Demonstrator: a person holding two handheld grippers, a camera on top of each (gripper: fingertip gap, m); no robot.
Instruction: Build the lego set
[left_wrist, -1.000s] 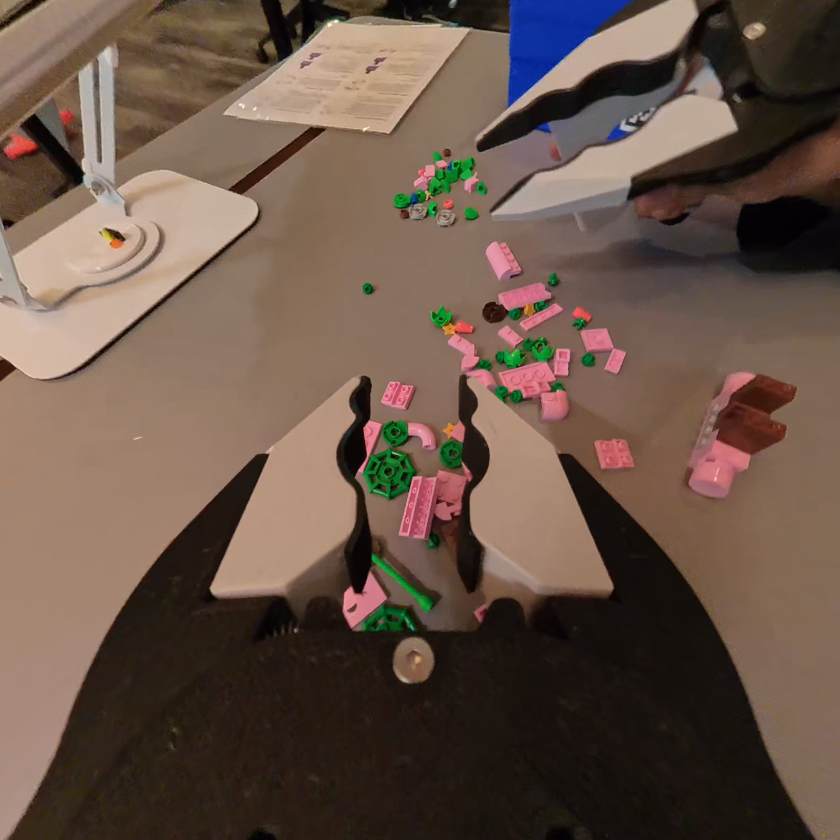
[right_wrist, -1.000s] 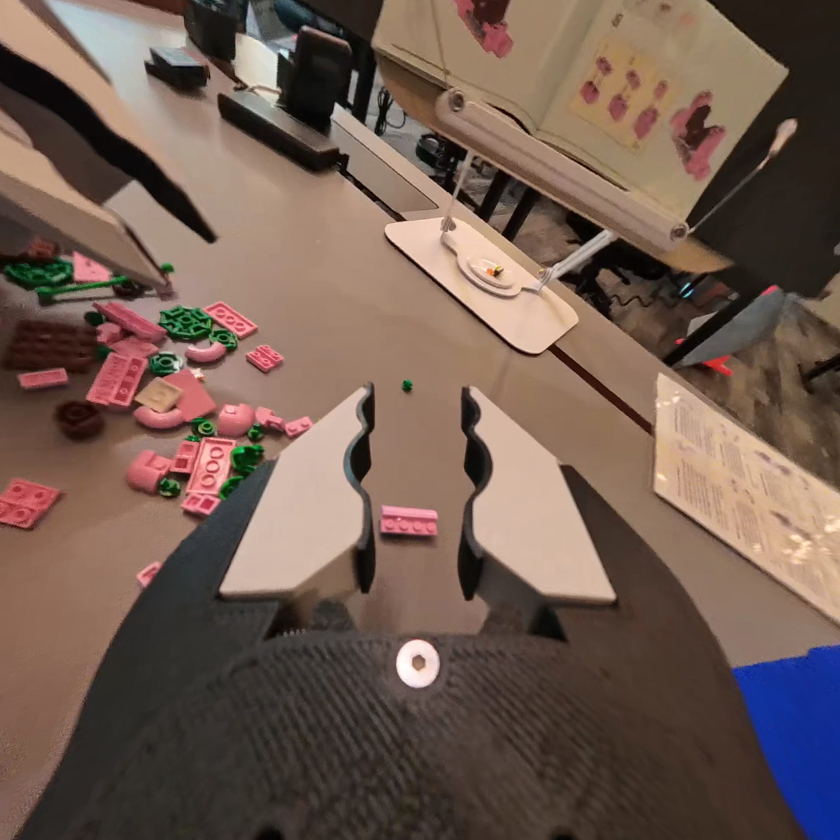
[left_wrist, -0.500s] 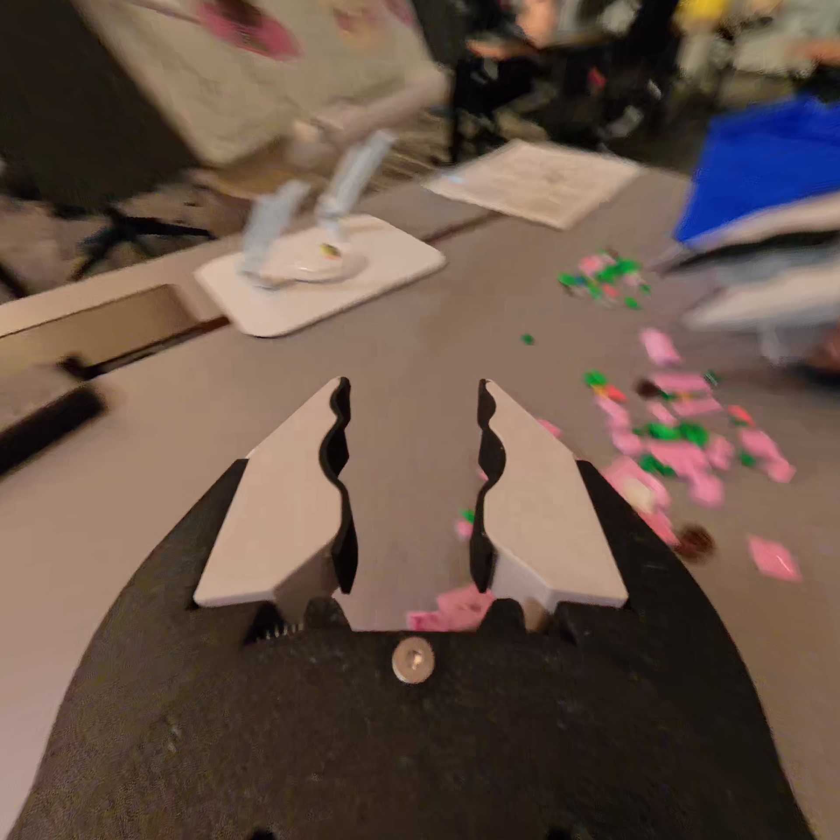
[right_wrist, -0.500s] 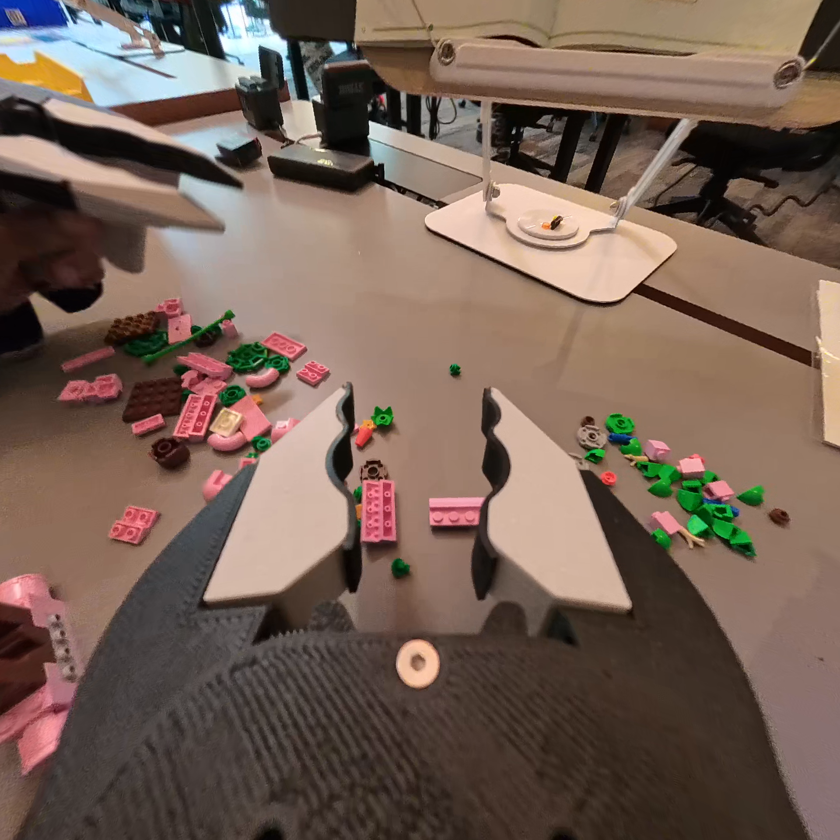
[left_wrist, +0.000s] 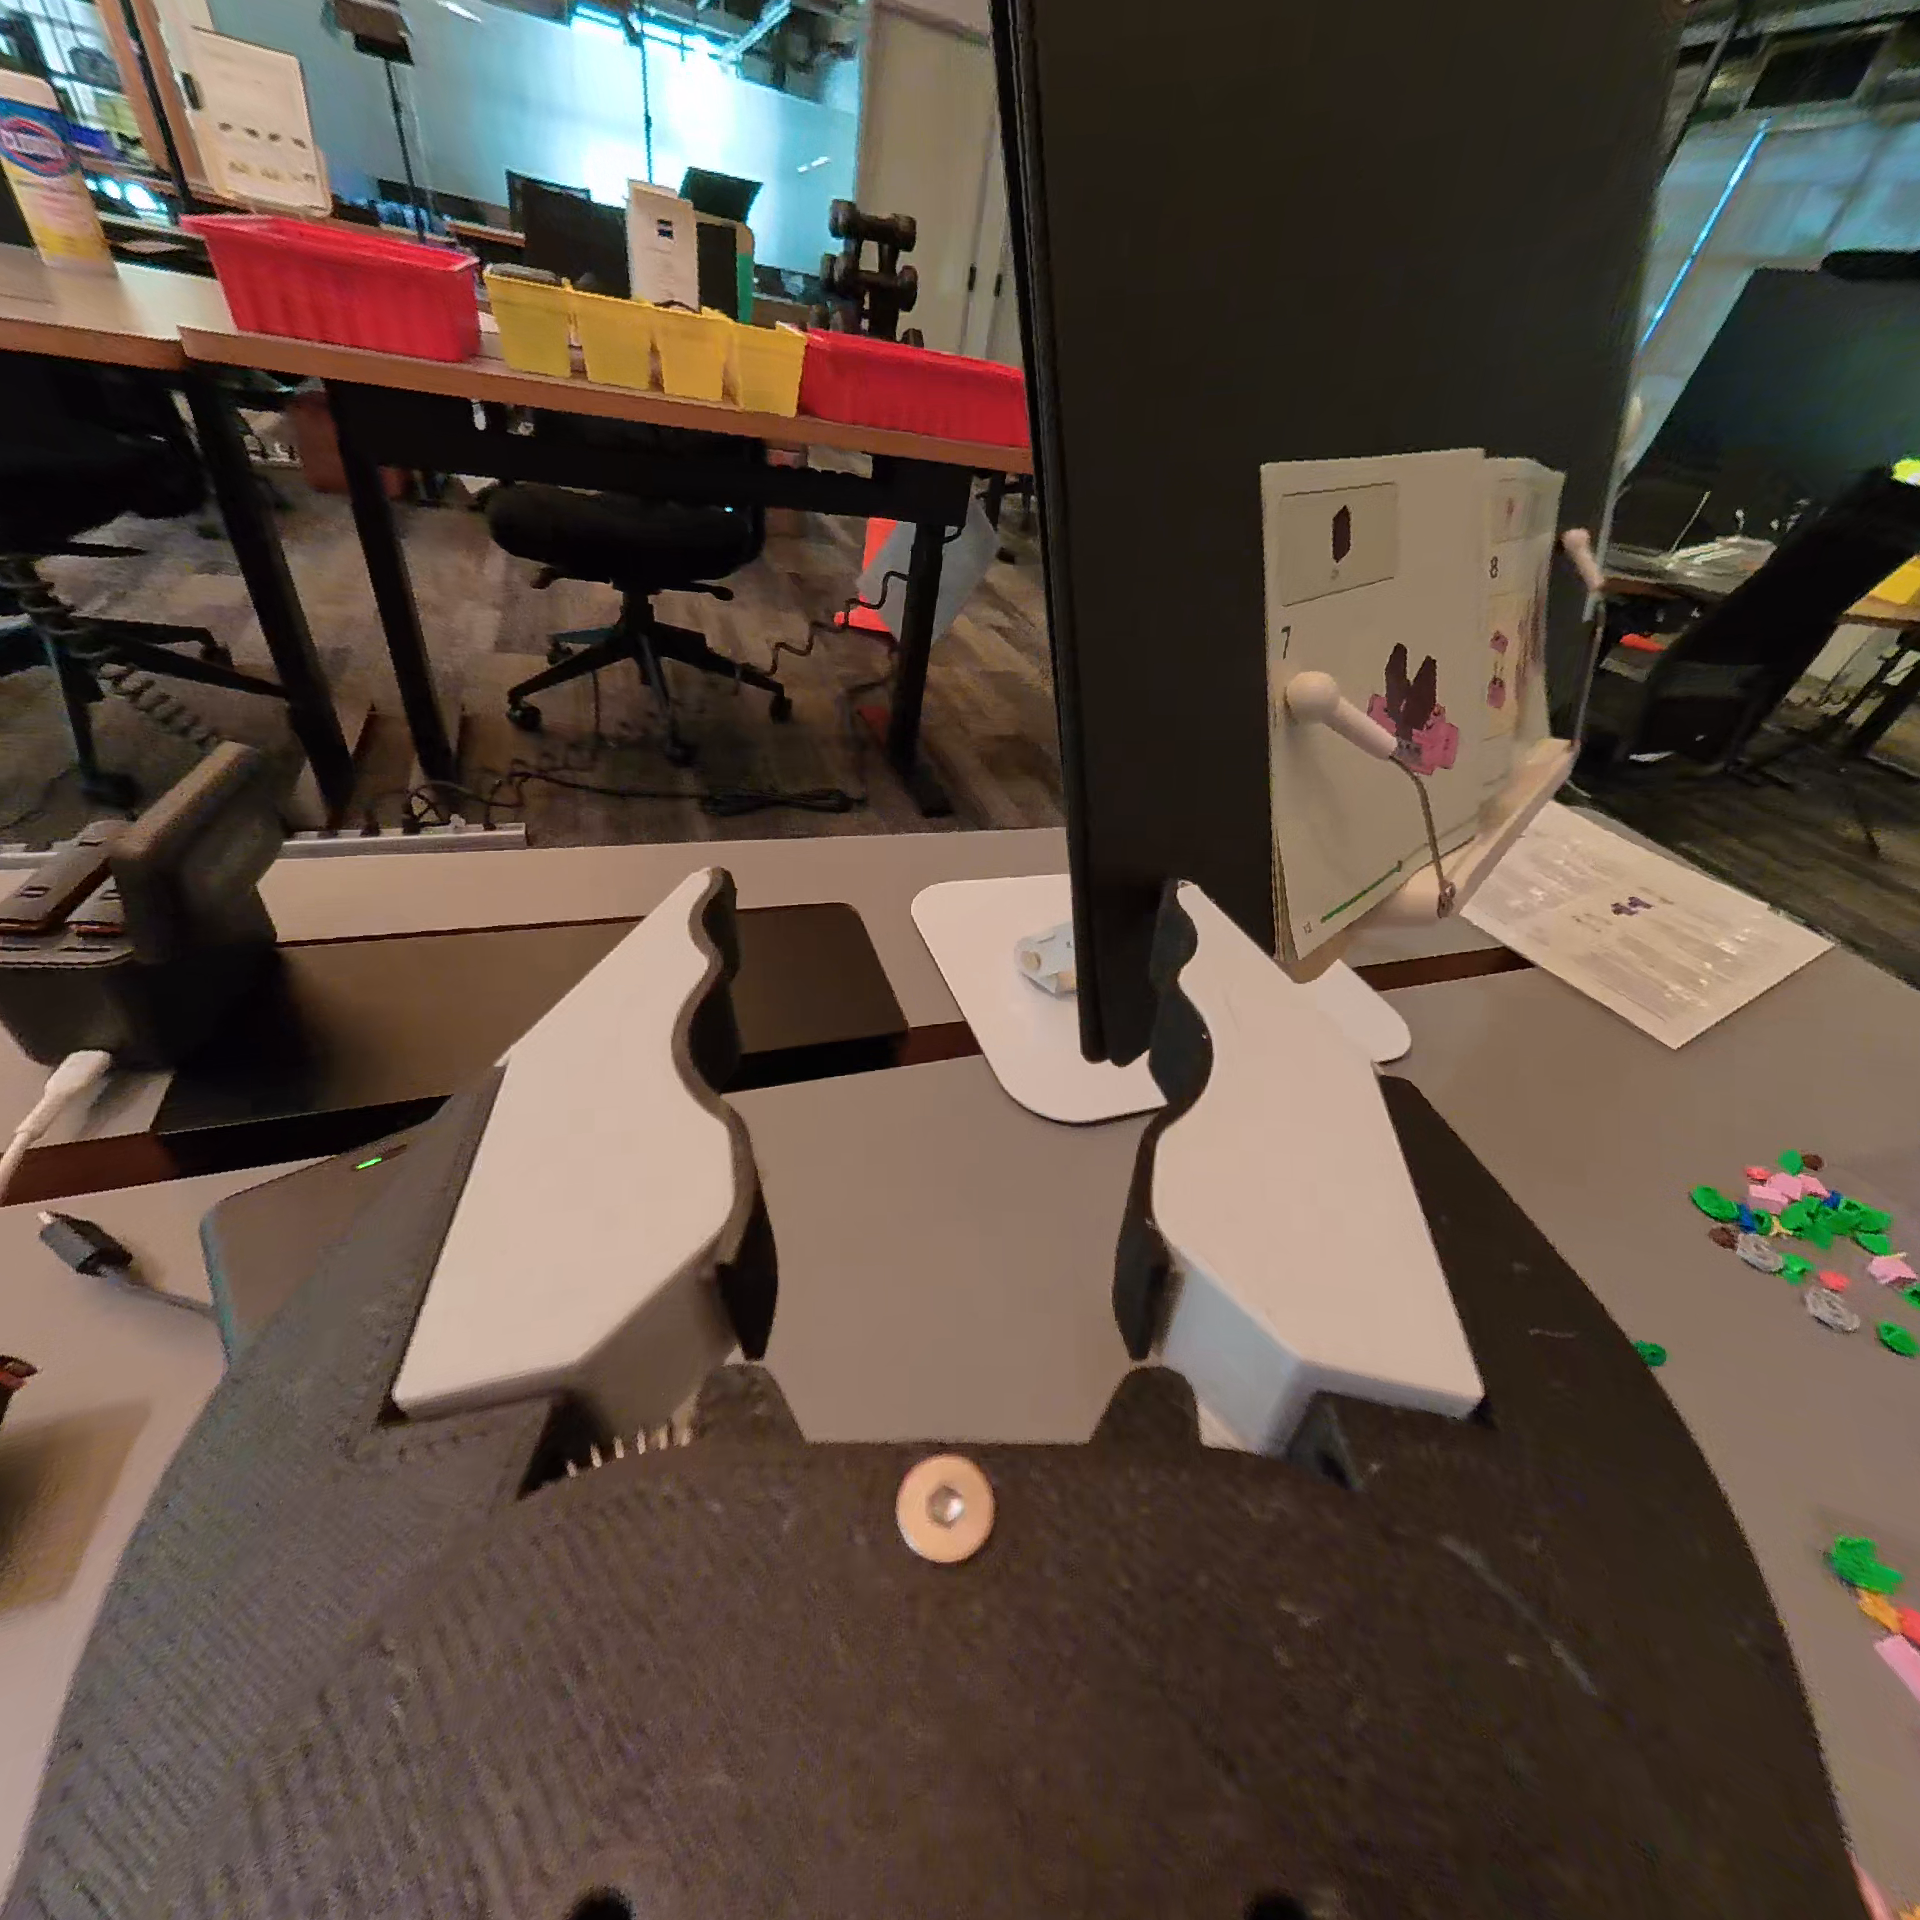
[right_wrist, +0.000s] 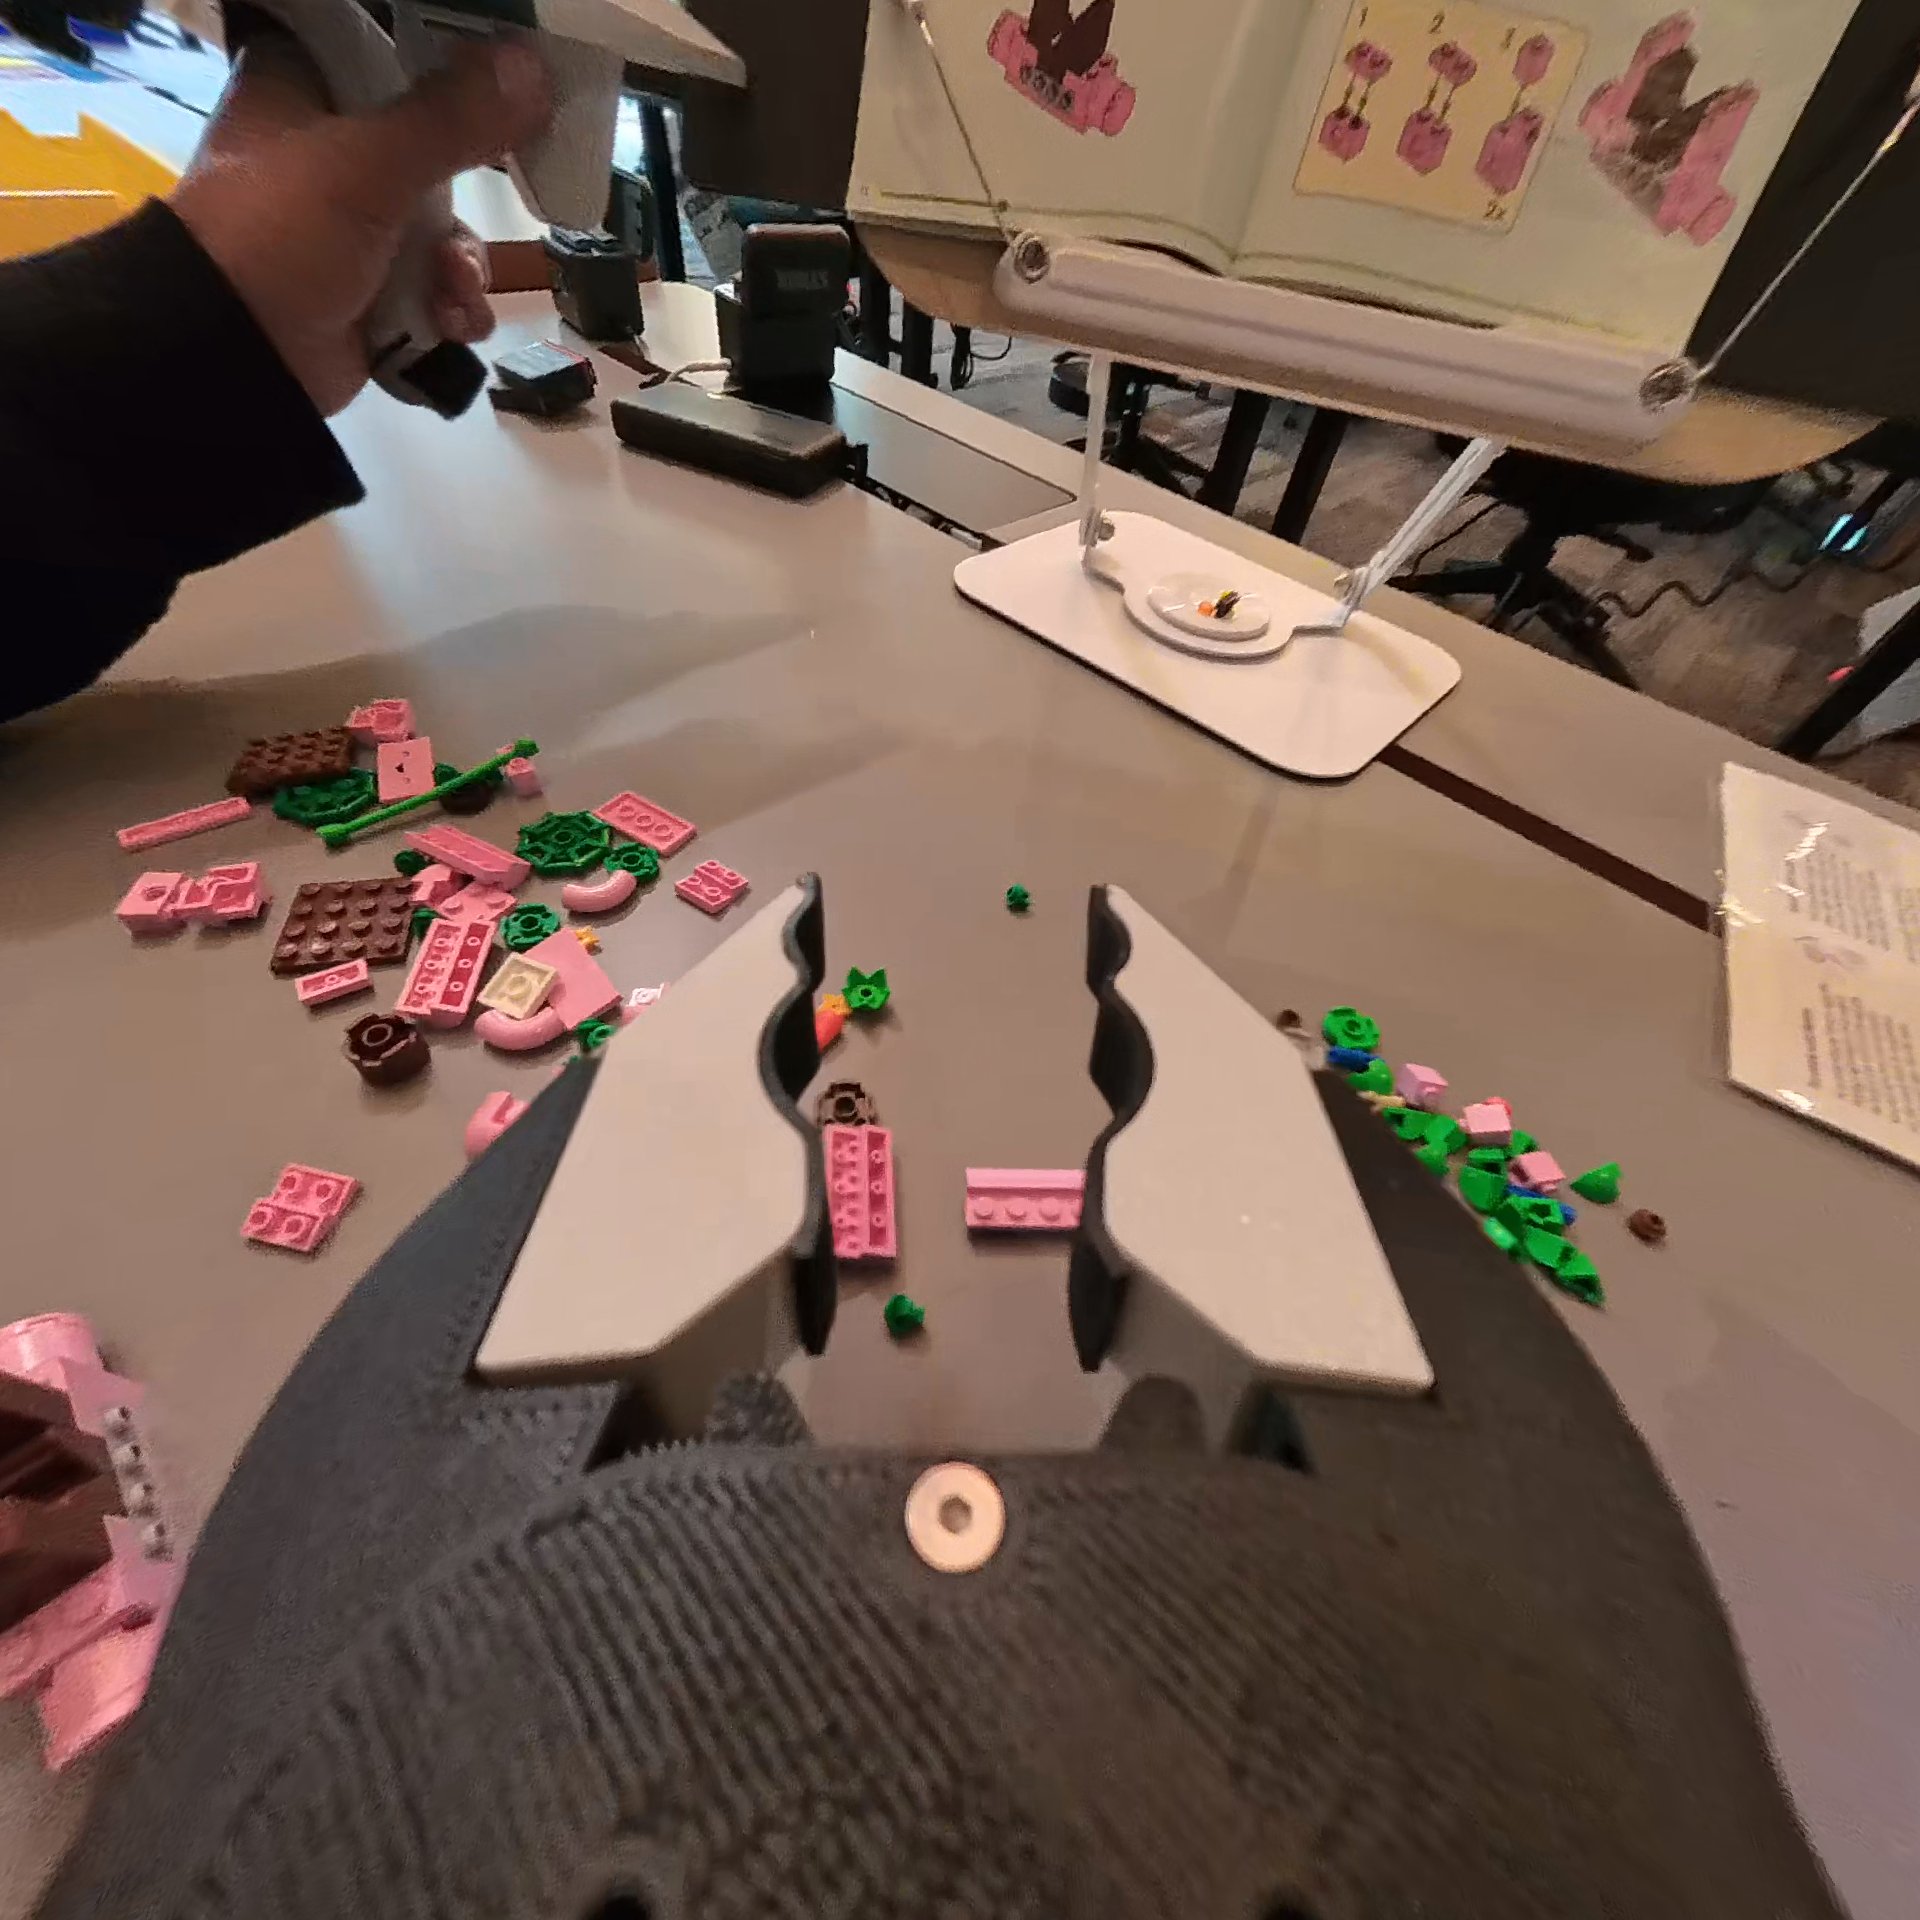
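My left gripper (left_wrist: 940, 894) is open and empty, raised and pointing at the instruction booklet (left_wrist: 1382, 665) on its white stand. My right gripper (right_wrist: 951, 899) is open and empty, low over the grey table. Between its fingers lie a pink 2x4 plate (right_wrist: 860, 1190), a pink 1x4 piece (right_wrist: 1023, 1197) and a small green stud (right_wrist: 903, 1312). Loose pink, green and brown pieces (right_wrist: 416, 914) spread to the left. A small green and pink pile (right_wrist: 1486, 1164) lies to the right. The pink and brown partial build (right_wrist: 62, 1496) sits at the lower left edge.
The stand's white base (right_wrist: 1278, 665) sits ahead on the table. A paper sheet (right_wrist: 1829, 966) lies at the right. A hand and dark sleeve (right_wrist: 156, 395) hold the left gripper at upper left. Black devices (right_wrist: 727, 426) sit at the table's far edge.
My left gripper has lifted off the pieces and swung up toward the booklet. My right gripper has pulled back slightly and opened wider over the pink plates.
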